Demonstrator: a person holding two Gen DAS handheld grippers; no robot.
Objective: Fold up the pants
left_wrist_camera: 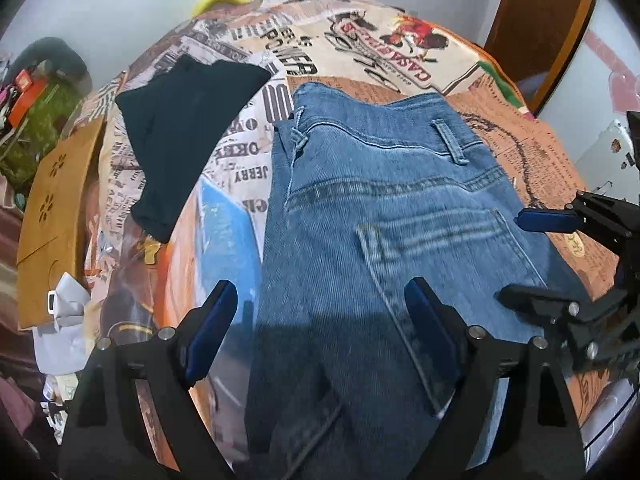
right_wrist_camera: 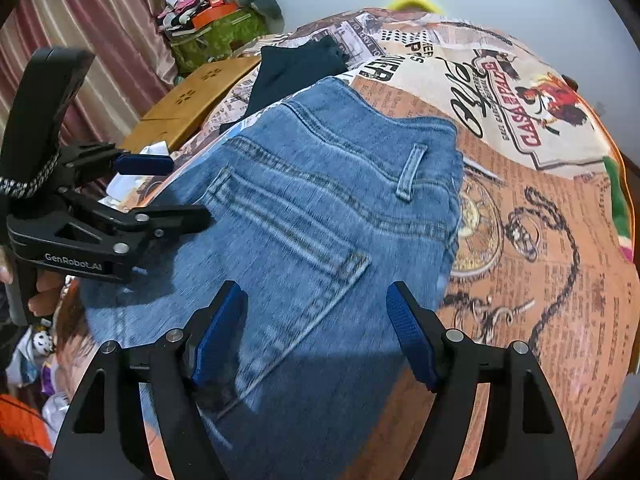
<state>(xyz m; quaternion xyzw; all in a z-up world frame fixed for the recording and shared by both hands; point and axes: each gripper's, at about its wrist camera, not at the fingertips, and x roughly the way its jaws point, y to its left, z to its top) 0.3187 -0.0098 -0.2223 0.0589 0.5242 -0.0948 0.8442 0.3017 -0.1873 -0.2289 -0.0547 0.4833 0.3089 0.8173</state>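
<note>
Blue jeans (left_wrist_camera: 380,200) (right_wrist_camera: 320,208) lie folded on a bed, back pocket and belt loop facing up, waistband at the far end. My left gripper (left_wrist_camera: 320,292) hovers over their left part, its blue pads wide apart with nothing pressed between them. The right wrist view shows that same gripper from the side (right_wrist_camera: 186,188), open, with a hand (right_wrist_camera: 44,288) on its grip. My right gripper (right_wrist_camera: 315,292) stands open above the pocket area, holding nothing. From the left wrist view it shows at the right edge (left_wrist_camera: 516,256), over the jeans' right side.
The printed bedspread (left_wrist_camera: 360,40) (right_wrist_camera: 520,240) covers the bed. A dark folded garment (left_wrist_camera: 188,128) (right_wrist_camera: 296,68) lies beyond the jeans to the left. A brown board (left_wrist_camera: 52,208) (right_wrist_camera: 192,100), a green bag with clutter (right_wrist_camera: 216,36) and a striped curtain (right_wrist_camera: 100,20) line the left side.
</note>
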